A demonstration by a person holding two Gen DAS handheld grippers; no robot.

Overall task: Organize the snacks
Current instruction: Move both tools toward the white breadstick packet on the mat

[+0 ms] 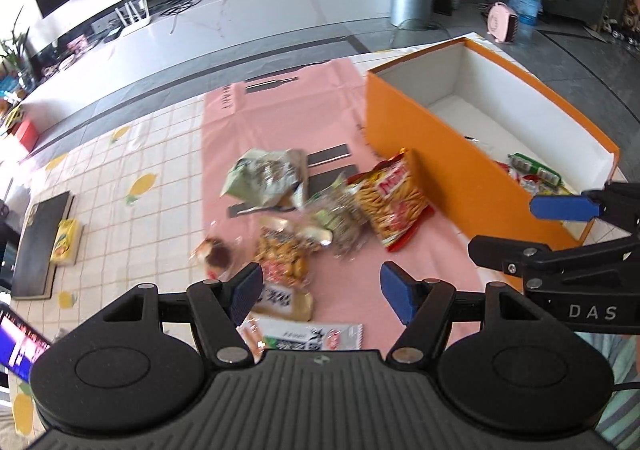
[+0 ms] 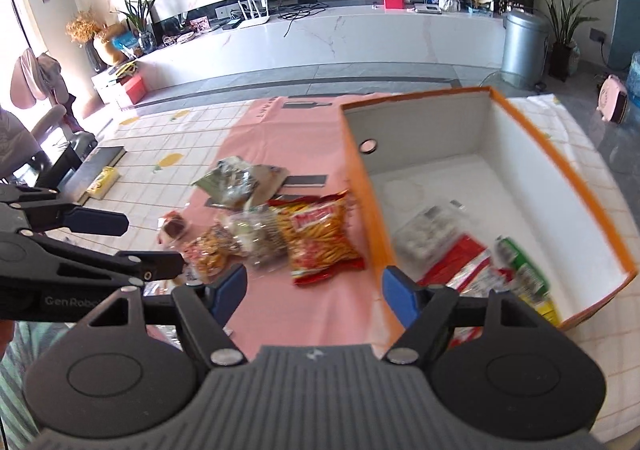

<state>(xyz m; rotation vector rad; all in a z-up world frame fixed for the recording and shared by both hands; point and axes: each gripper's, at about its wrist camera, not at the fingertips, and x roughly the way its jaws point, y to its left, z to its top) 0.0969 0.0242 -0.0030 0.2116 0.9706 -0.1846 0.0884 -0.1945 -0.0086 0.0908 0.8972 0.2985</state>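
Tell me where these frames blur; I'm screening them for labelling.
Left wrist view: the snack pile is smeared, the orange box fairly crisp, straight lines bowed by the fisheye. Right wrist view: the packets in the box are blurriest; window glare whitens the left edge.

I see an orange box (image 2: 362,185) with a white inside, sitting on a pink cloth (image 1: 280,117) — beside it a white tablecloth (image 1: 132,169) gridded with yellow lemons. My gripper pads (image 1: 245,292) are blue; the stick-snack bag (image 2: 322,236) is red and yellow — another packet (image 1: 264,179) pale green.
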